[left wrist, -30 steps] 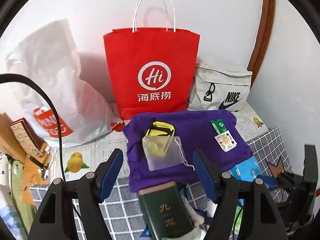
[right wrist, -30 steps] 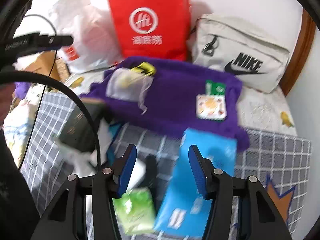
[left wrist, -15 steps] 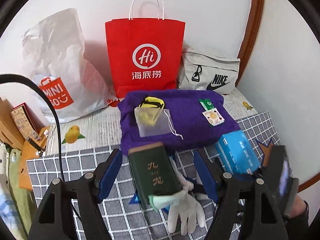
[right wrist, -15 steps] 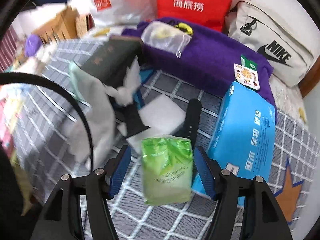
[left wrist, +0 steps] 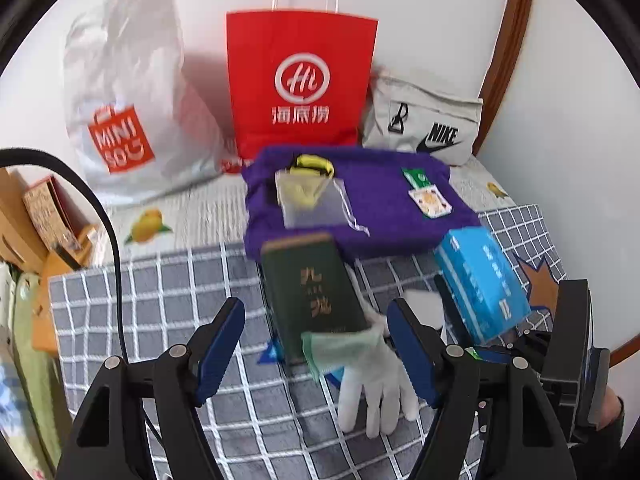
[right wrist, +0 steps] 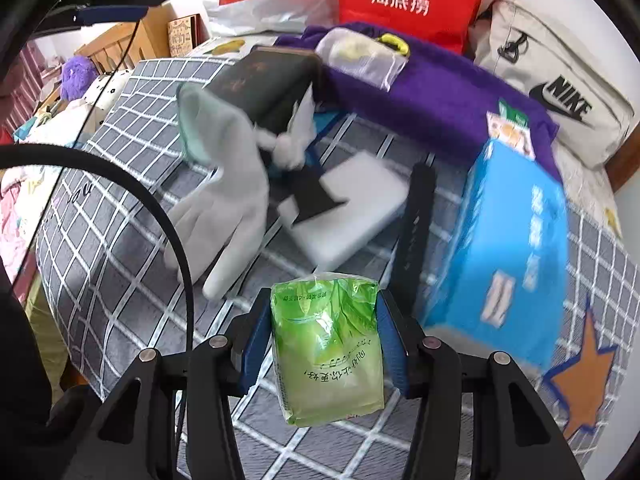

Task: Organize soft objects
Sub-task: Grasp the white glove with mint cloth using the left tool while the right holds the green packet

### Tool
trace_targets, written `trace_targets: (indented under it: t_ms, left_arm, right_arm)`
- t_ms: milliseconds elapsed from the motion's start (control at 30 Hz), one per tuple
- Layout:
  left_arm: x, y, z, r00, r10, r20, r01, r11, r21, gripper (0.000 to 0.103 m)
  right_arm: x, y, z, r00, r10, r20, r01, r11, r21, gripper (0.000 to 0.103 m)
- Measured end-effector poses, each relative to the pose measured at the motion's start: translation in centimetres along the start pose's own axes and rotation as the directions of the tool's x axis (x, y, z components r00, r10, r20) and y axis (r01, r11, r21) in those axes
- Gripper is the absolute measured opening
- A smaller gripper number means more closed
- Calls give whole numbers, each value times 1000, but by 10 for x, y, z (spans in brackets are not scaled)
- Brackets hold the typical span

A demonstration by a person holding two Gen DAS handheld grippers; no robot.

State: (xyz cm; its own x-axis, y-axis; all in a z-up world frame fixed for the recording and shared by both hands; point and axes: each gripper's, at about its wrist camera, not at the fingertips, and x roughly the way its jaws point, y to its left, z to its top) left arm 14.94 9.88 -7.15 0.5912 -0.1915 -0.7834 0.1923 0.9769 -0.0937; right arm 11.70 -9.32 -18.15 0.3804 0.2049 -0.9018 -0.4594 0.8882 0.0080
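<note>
Small green plastic tissue pack (right wrist: 326, 350) near on the grey checked cloth (right wrist: 120, 240), between right gripper (right wrist: 320, 344) pads, closing. Light, squashy, slippery: best pinched mid-sides. Left gripper (left wrist: 316, 344) wide open, holding nothing, over white glove (left wrist: 376, 384).

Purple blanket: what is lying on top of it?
On the purple blanket lie a mesh pouch holding something yellow and two small packets. Anything beneath the blanket is covered.

A bed with a grey checked cover (left wrist: 168, 300) carries a white glove (right wrist: 224, 200), blue box (right wrist: 516, 240), white foam block (right wrist: 352, 204) and purple cloth (left wrist: 380, 200).
</note>
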Motion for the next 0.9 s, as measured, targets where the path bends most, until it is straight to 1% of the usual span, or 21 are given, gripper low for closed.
trace_targets:
  t_ms: [167,233,333,400,467,533,733,800,867,900]
  left_arm:
    - [8,-1,-36,998,-33,-50,33,999,-6,73]
    - [15,-7,-52,995,-56,-78,57,998,6,77]
    - [39,-20,-69,987,-97,-128,97,995,-4,78]
    - [54,-25,-73,984,-110,-140,108,994,-25,78]
    - [67,-32,-76,983,-94,-154,93,996,-18,78]
    - [76,-40,-76,986,-69,-152,70,998,5,78]
    - [93,-51,-74,987,-8,-162,16,999,51,78]
    - [96,-51,-73,988,7,-155,0,999,46,75]
    - [98,-51,-72,989,2,-147,3,999,34,74]
    - [99,-50,-72,990,0,-144,4,1000,30,70]
  right_arm:
    - [8,7,-14,1000,-2,-4,2,1000,24,50]
    - [1,7,-17,1000,4,16,-5,999,40,50]
    - [-12,3,-21,998,20,52,-23,998,63,50]
    - [-20,-1,-23,997,18,72,-23,997,78,50]
    - [-26,-6,-25,996,13,88,-22,995,97,50]
    - [-32,-12,-28,995,5,96,-16,993,113,50]
    - [-44,-32,-42,993,-23,117,4,986,164,50]
    - [-45,-39,-45,992,-27,125,4,983,185,50]
    - [-45,-44,-48,991,-24,130,-3,979,202,50]
    - [-45,-46,-49,991,-24,132,-5,978,209,50]
